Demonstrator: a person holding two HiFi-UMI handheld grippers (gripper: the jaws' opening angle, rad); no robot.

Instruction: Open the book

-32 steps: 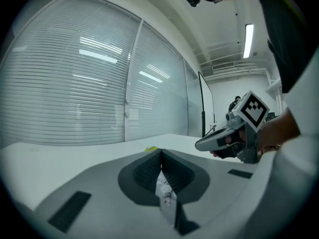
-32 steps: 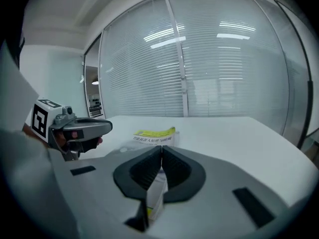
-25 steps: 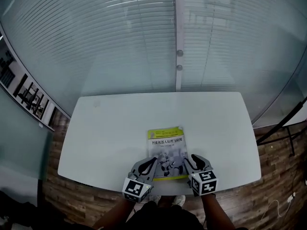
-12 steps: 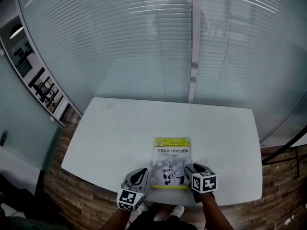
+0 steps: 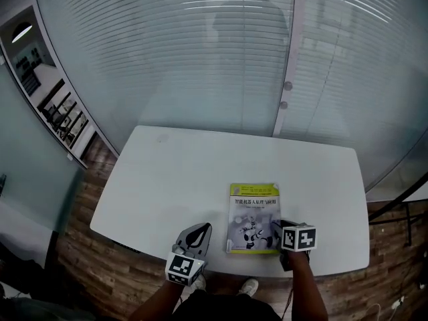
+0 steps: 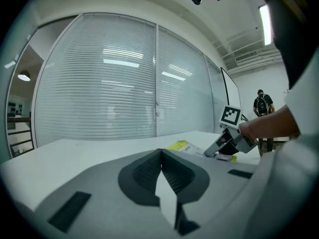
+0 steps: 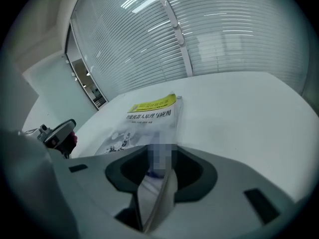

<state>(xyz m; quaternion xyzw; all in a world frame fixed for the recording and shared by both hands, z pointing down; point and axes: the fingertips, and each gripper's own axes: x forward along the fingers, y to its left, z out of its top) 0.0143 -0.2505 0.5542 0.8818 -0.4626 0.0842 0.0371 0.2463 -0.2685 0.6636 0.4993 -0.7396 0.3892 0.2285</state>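
Observation:
A book (image 5: 254, 212) with a yellow-green band on its cover lies closed and flat on the white table (image 5: 180, 172), near the front edge. My right gripper (image 5: 278, 228) is at the book's near right corner. In the right gripper view the book (image 7: 149, 114) runs into that gripper (image 7: 158, 171); its jaws have just been closing, and the corner's cover and page edges stand pinched between them. My left gripper (image 5: 199, 231) hovers left of the book, apart from it. In the left gripper view its jaws (image 6: 161, 152) meet with nothing between them.
A glass wall with horizontal blinds (image 5: 221, 59) stands behind the table. The table's front edge (image 5: 154, 251) runs just under both grippers, with wooden floor (image 5: 87, 259) beyond it. A person (image 6: 261, 105) stands far off in the left gripper view.
My left gripper has slid left, off the book's near left corner. The right gripper has sunk onto the book's near right corner.

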